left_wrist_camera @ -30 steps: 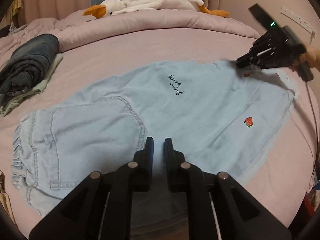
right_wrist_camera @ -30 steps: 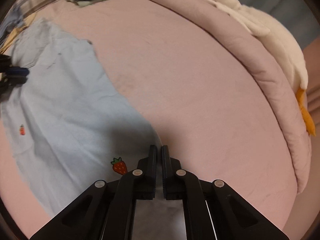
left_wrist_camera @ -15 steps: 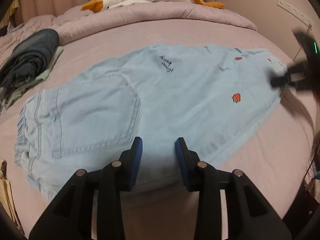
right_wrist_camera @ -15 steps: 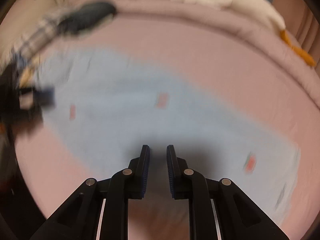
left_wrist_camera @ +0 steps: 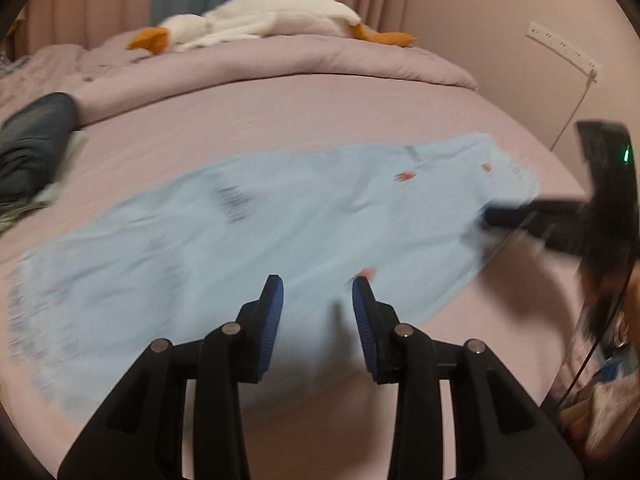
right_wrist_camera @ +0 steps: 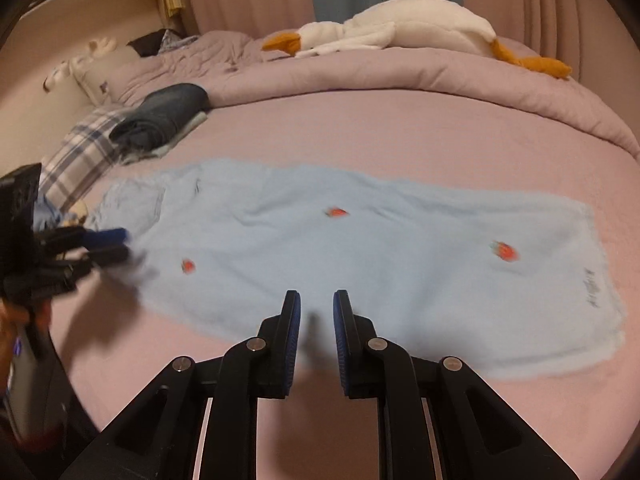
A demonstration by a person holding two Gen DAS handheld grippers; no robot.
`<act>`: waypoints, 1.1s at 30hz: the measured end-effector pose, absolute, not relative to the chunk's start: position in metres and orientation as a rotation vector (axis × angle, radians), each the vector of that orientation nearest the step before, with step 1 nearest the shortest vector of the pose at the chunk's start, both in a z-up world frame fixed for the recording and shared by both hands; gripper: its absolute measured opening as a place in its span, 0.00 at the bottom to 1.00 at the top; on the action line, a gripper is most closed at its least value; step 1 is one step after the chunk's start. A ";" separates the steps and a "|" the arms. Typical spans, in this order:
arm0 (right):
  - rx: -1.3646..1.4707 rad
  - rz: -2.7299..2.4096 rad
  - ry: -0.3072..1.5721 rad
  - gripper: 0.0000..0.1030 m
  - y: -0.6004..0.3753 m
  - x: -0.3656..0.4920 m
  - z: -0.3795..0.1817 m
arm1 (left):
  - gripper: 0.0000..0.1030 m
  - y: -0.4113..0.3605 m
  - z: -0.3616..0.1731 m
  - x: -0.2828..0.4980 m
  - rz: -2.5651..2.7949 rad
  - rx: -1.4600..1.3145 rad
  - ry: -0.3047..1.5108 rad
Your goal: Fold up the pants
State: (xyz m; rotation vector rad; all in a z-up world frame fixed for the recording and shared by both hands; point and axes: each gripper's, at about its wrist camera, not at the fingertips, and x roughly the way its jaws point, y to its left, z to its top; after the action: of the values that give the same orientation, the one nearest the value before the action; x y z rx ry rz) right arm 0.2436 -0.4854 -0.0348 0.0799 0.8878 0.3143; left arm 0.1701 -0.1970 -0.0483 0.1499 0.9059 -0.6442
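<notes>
From the left wrist, the light blue pants lie spread flat on the pink bed. The left gripper hangs over their near edge, jaws wide apart and empty. The right gripper, blurred, seems to be at the hem end.

From the right wrist, the right gripper is parted narrowly, empty, above the pants' near edge.

plush goose on rolled duvet, folded dark clothes, plaid pillow
</notes>
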 end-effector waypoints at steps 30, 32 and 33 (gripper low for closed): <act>0.826 -0.172 0.764 0.32 -0.724 0.187 -0.082 | 0.35 -0.220 -0.101 0.156 -0.677 0.170 0.982; 0.799 -0.182 0.763 0.26 -0.724 0.181 -0.076 | 0.35 -0.221 -0.100 0.157 -0.678 0.172 0.986; 0.783 -0.192 0.767 0.19 -0.724 0.181 -0.075 | 0.35 -0.222 -0.100 0.157 -0.679 0.174 0.990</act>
State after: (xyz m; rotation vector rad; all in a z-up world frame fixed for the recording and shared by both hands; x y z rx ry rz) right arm 0.1807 -0.7236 -0.0751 0.7832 0.7666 -0.1922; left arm 0.1565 -0.2216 -0.1002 0.1737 0.9900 -0.6789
